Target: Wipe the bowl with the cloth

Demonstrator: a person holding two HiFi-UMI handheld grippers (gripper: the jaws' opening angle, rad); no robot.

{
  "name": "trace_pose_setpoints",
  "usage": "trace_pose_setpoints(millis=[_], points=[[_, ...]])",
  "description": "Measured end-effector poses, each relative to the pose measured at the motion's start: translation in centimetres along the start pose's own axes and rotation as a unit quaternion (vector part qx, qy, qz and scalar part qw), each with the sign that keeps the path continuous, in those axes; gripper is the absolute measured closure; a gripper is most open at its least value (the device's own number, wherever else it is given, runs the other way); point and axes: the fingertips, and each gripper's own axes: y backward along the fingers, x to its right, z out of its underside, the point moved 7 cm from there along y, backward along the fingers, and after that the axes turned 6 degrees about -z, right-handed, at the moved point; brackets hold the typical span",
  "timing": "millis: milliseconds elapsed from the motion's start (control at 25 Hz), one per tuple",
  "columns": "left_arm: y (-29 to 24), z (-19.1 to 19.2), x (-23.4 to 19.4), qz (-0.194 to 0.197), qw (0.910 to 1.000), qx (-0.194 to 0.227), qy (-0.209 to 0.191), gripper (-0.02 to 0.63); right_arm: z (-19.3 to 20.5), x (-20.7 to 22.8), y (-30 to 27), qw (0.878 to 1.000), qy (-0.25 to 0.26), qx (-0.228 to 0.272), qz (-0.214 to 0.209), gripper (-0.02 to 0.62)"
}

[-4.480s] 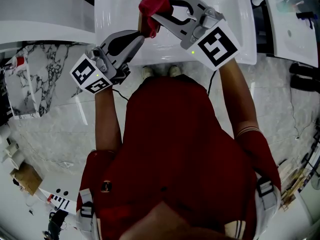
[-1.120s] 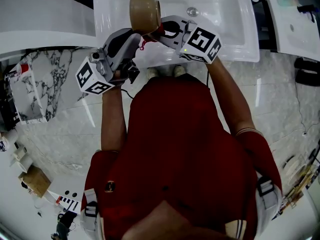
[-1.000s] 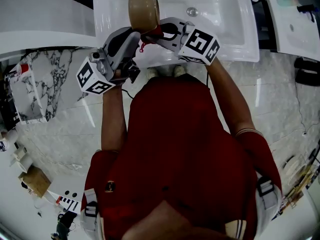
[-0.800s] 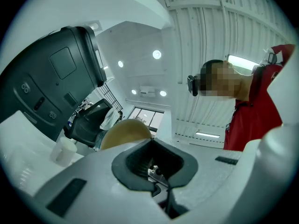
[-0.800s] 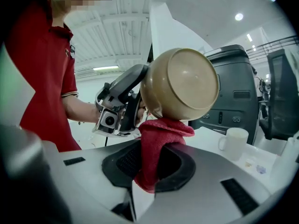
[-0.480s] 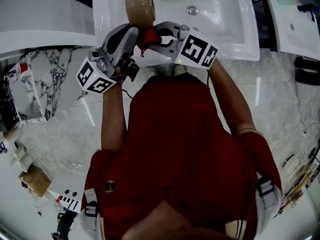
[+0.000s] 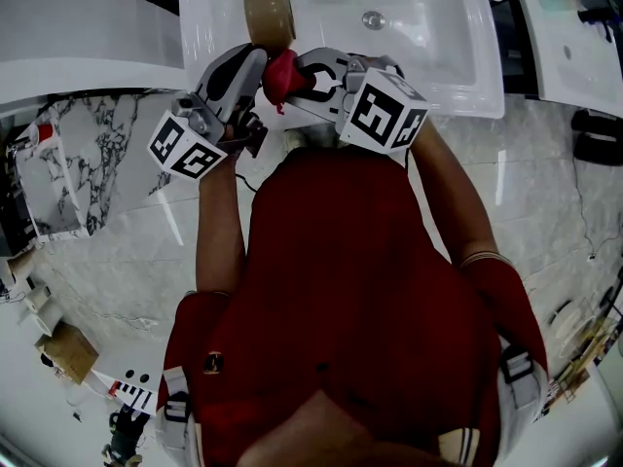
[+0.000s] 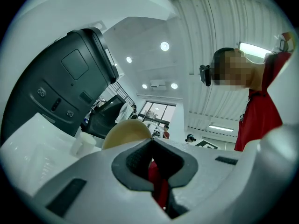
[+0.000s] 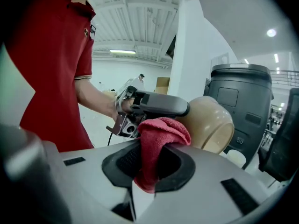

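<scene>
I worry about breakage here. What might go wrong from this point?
1. The left gripper holds the bowl at one edge only, lifted over the sink; wiping pressure might twist it loose and drop it.
2. The right gripper pinches just a fold of the cloth, which could pull free while rubbing.

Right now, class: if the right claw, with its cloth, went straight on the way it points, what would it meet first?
Probably the left claw, shut on the bowl just past the cloth; depth is hard to judge.
</scene>
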Motion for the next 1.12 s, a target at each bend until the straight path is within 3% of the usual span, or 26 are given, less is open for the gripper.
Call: trace_pose_setpoints(millis=[760,1120], points=[[1.0,1.0,-0.8,-0.014,0.9956,-0.085,-0.036,0.594,-1.8,0.1,1.9,0.992,0.092,-0.054,0.073,0.545],[0.9,1.4,-0.3,0.001,0.9889,-0.131,-0.069,0.594,-2.6,1.2,3.2,0.987,0.099,-0.058,0.112,0.545]])
